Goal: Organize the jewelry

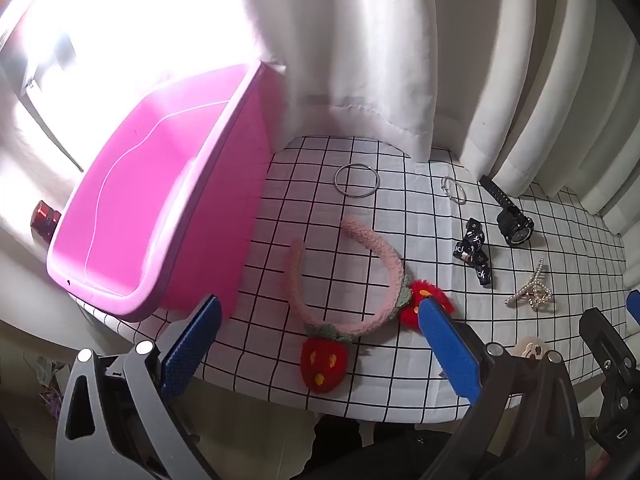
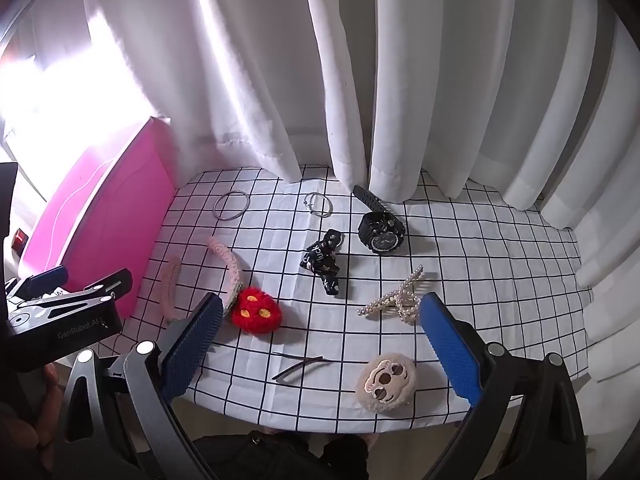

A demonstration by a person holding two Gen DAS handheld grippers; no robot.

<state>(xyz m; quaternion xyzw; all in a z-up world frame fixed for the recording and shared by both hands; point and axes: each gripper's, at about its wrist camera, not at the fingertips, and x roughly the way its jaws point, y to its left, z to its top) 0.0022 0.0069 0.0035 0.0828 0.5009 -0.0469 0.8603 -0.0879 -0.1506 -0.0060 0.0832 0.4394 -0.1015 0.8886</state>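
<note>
A pink plastic box [image 1: 132, 200] stands empty at the table's left. Beside it lies a pink fuzzy headband [image 1: 360, 276] with red strawberries [image 1: 322, 364]. My left gripper [image 1: 320, 328] hangs open above the headband, nothing between its blue pads. Farther back lie a silver bangle [image 1: 357, 181] and a smaller ring [image 1: 454, 189]. In the right wrist view I see a black watch [image 2: 380, 232], a black printed bow [image 2: 324, 264], a pearl clip [image 2: 396, 300], a beige fuzzy clip [image 2: 386, 384] and black hairpins [image 2: 300, 366]. My right gripper [image 2: 320, 328] is open above them.
A checked white cloth [image 2: 480, 280] covers the small table. White curtains [image 2: 400, 80] hang close behind it. A red bottle cap [image 1: 44, 220] shows left of the pink box [image 2: 104, 220]. The left gripper's body [image 2: 68, 312] fills the right wrist view's left edge.
</note>
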